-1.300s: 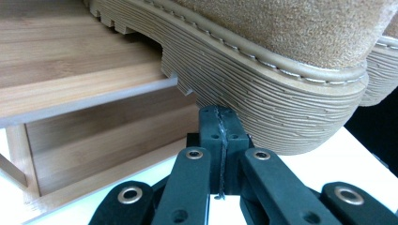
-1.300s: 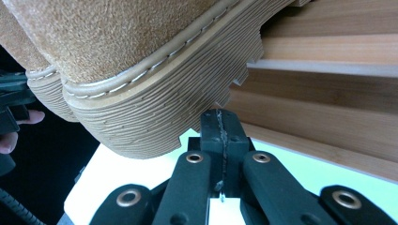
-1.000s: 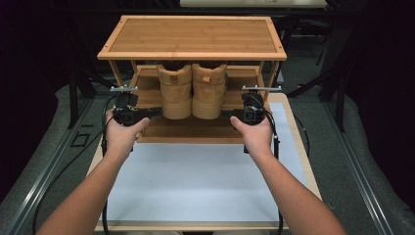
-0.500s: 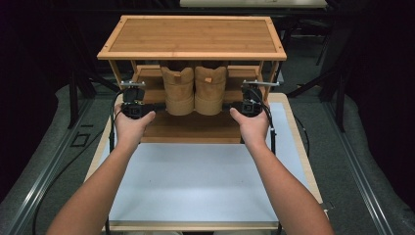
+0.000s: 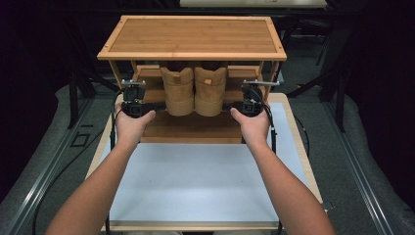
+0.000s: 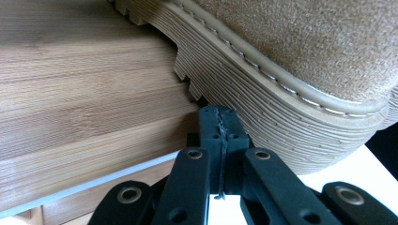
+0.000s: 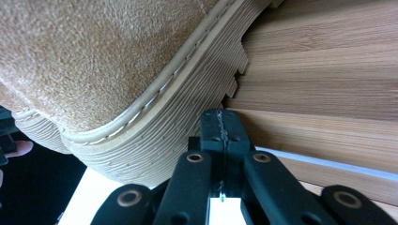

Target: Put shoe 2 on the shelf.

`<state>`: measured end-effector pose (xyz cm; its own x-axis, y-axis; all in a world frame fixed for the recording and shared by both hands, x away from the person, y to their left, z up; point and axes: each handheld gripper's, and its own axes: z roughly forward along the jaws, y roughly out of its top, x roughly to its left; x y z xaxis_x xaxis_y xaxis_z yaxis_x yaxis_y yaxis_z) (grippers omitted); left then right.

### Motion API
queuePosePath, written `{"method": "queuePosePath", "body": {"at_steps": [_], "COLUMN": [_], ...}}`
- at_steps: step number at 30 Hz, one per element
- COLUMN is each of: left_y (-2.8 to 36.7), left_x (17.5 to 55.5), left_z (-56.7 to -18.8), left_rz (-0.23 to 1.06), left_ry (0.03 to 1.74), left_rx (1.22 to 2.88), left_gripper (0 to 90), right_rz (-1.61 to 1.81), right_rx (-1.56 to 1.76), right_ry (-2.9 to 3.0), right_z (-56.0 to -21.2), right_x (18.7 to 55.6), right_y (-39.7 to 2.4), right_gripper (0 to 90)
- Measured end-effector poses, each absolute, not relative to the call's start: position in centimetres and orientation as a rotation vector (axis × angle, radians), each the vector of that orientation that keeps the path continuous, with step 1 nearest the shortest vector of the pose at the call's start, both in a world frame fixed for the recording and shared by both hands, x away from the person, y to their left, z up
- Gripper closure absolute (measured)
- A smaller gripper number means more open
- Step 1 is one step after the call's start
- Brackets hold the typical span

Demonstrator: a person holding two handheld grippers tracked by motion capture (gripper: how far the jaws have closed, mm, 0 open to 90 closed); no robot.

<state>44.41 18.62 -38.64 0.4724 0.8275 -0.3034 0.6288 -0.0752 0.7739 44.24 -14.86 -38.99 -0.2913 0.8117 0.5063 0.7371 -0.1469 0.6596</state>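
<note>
Boots [image 5: 195, 90] sit between left tool [image 5: 133, 104] and right tool [image 5: 250, 105].

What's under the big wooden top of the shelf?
Two tan suede boots stand side by side, heels out, on the bamboo rack's lower shelf. The top covers their toes and anything behind them.

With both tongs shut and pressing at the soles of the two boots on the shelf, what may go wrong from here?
1. The shut left tongs and right tongs only push at the soles, so a boot may tip or twist.
2. The heels of the left boot and right boot overhang the lower shelf; one may drop onto the table.
3. An uneven push may skew the pair.
</note>
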Motion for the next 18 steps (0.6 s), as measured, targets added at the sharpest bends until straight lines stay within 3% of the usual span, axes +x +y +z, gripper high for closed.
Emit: {"method": "queuePosePath", "body": {"at_steps": [18], "left_y": [18.5], "left_x": [43.2], "left_z": [-38.0], "left_rz": [0.299], "left_ry": [1.193], "left_rx": [1.811], "left_gripper": [90.0], "right_rz": [1.458], "right_rx": [1.735], "right_ry": [2.049], "right_z": [-38.6], "right_x": [42.5], "right_y": [-14.8], "right_gripper": [90.0]}}
